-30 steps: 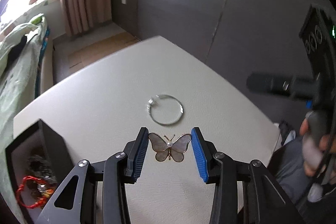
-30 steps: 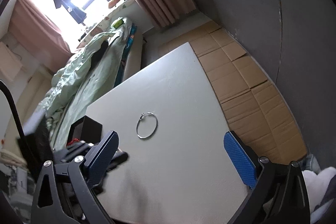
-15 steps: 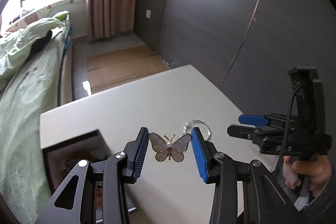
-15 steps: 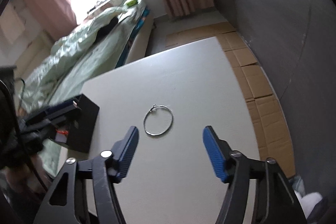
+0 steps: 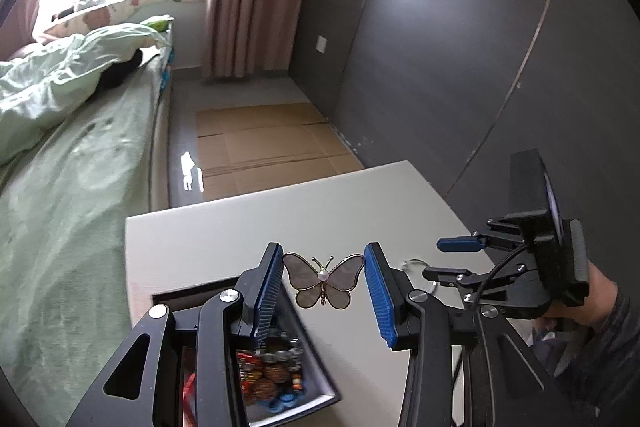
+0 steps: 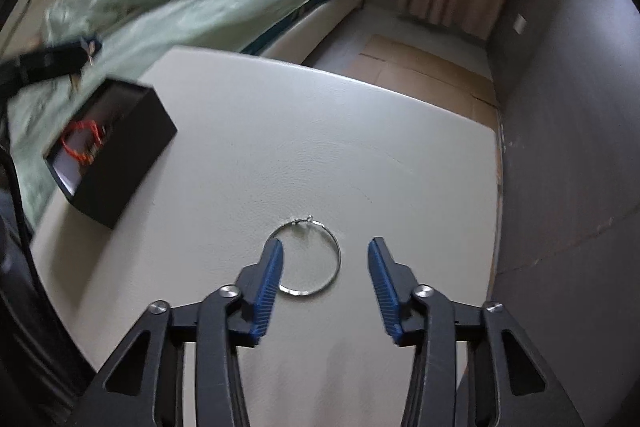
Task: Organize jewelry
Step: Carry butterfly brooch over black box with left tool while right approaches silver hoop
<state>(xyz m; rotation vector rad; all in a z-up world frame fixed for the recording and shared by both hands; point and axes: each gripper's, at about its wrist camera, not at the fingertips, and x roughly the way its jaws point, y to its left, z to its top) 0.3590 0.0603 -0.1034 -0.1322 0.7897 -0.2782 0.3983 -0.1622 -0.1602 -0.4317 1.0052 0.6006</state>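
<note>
My left gripper (image 5: 324, 281) is shut on a butterfly brooch (image 5: 323, 279) with pale wings and a pearl, held in the air above the open black jewelry box (image 5: 320, 383). The box holds beaded bracelets (image 5: 272, 375) and also shows in the right wrist view (image 6: 112, 151) with a red bracelet (image 6: 82, 139) inside. My right gripper (image 6: 325, 277) is open just above a silver hoop ring (image 6: 308, 259) lying on the white table (image 6: 248, 131). The ring sits between its fingers, toward the left one. The ring partly shows in the left wrist view (image 5: 416, 265).
The box stands at the table's left edge. A bed with a green quilt (image 5: 60, 115) lies beyond it. Cardboard sheets (image 5: 264, 143) cover the floor past the table's far edge. A dark wall (image 6: 568, 107) runs along the right.
My left gripper has swung left with the brooch, from over the ring to over the box. My right gripper has narrowed and come down around the ring.
</note>
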